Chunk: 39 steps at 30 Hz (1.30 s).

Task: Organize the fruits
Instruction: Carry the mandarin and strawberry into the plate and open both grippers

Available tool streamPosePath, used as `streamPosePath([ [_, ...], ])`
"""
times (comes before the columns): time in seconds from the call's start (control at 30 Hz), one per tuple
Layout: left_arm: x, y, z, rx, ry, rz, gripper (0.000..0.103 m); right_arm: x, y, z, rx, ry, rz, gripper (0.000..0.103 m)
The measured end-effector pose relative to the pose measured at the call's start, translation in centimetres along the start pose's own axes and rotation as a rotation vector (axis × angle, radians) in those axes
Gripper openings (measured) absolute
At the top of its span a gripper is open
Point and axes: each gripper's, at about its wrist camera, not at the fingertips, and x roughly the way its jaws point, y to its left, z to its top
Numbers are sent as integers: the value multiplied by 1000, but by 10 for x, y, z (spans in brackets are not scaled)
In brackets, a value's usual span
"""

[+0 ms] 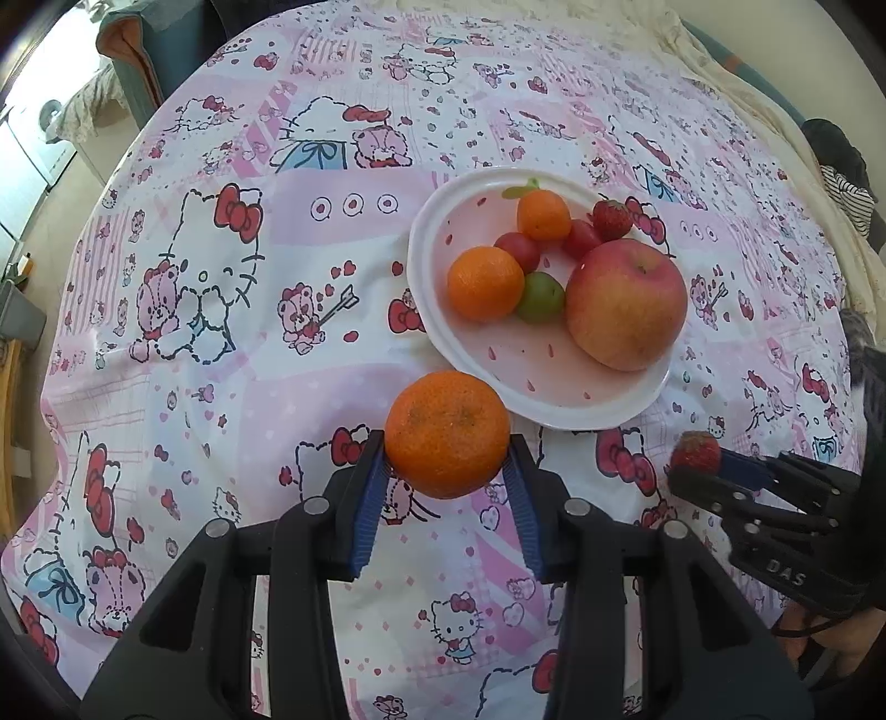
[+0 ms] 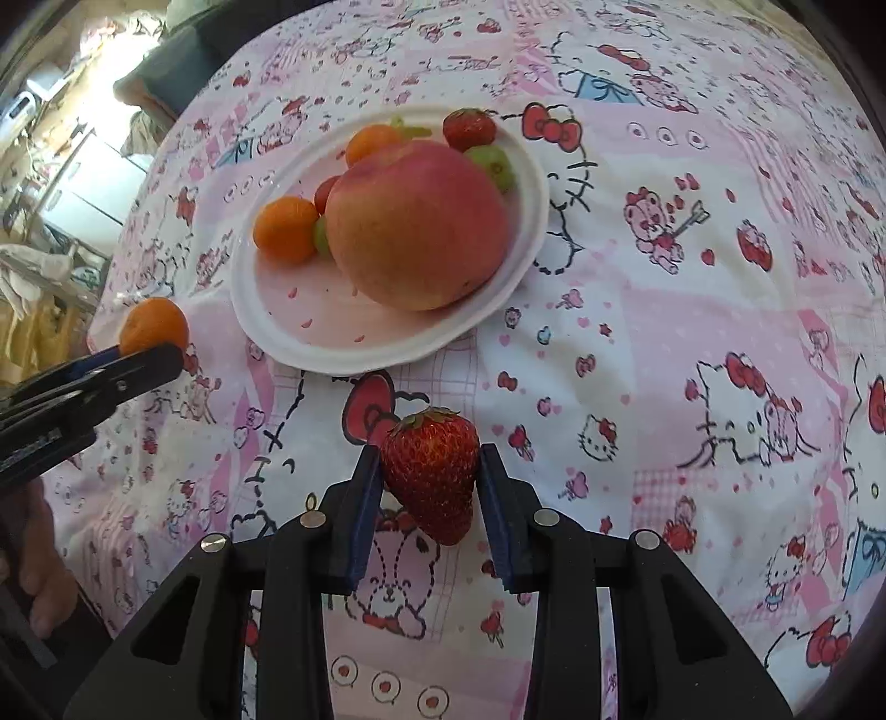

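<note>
My left gripper (image 1: 447, 459) is shut on a large orange mandarin (image 1: 447, 435), just in front of the white plate (image 1: 559, 404). My right gripper (image 2: 429, 471) is shut on a red strawberry (image 2: 432, 471), in front of the plate (image 2: 343, 343). The plate holds a big red apple (image 1: 626, 304), two mandarins (image 1: 485, 283), cherry tomatoes (image 1: 518, 249), a green grape (image 1: 540, 296) and a strawberry (image 1: 612, 219). The right gripper also shows at the right of the left wrist view (image 1: 695, 462), and the left gripper at the left of the right wrist view (image 2: 149, 346).
The table is covered by a pink and white cartoon-print cloth (image 1: 221, 277). A chair back (image 1: 138, 50) stands beyond the far left edge. A person's striped sleeve (image 1: 847, 194) is at the far right. Cloth lies bare to the left and right of the plate.
</note>
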Motion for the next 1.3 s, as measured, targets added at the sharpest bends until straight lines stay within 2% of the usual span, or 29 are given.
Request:
streamPosePath([
  [0.2,-6,-3,0,6,-22,-7,37,-27,-7,-10,39,-74,39,36],
  [0.4,-24,2,3,4,-95,-16,37,-50,-12,-6,90,-171,79,36],
  [0.6,-31,11,10,-11,-150,3,37,-59,-11,1,117,-206,103,36],
  [0.87,-27,5,22,17,-138,-21,37,-71,-10,21,155,-271,141,36],
  [1.3,12,-24,38,105,-34,-43,37,-65,-12,44,156,-257,164,36],
])
